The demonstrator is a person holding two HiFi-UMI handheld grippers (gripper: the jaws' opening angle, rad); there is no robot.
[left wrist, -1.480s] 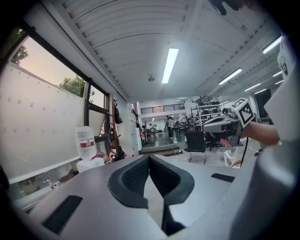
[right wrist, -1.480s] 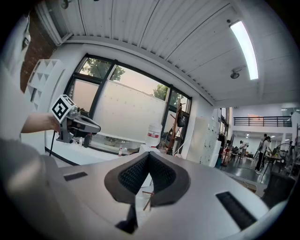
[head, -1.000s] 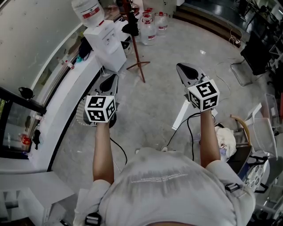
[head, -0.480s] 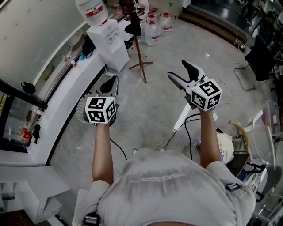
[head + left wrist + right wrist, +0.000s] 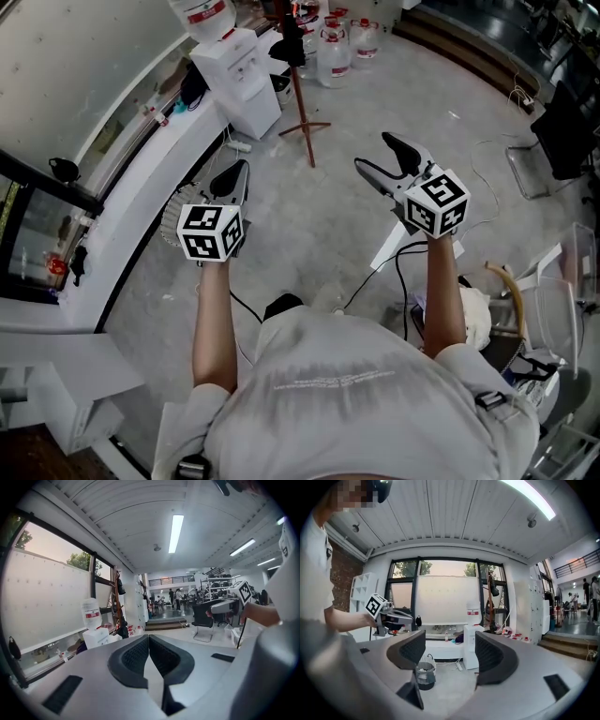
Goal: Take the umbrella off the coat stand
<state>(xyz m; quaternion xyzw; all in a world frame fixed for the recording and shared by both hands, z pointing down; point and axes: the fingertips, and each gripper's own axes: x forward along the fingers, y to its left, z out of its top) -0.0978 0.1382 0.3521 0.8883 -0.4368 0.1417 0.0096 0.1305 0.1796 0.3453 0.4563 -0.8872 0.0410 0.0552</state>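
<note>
The umbrella (image 5: 289,49) hangs dark on the red coat stand (image 5: 302,112), far centre beside the water dispenser (image 5: 239,80), well apart from both hands. The right hand-held gripper (image 5: 373,154), its jaws just parted and empty, is apparently readied for it. The left hand-held gripper (image 5: 238,174) is clenched and empty.

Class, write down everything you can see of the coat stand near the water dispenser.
The coat stand is a thin, reddish-brown pole, wooden by its look, upright on short spread feet on the grey floor. It stands close beside the white water dispenser. Dark items hang against its upper part; its top is cut off in the head view.
</note>
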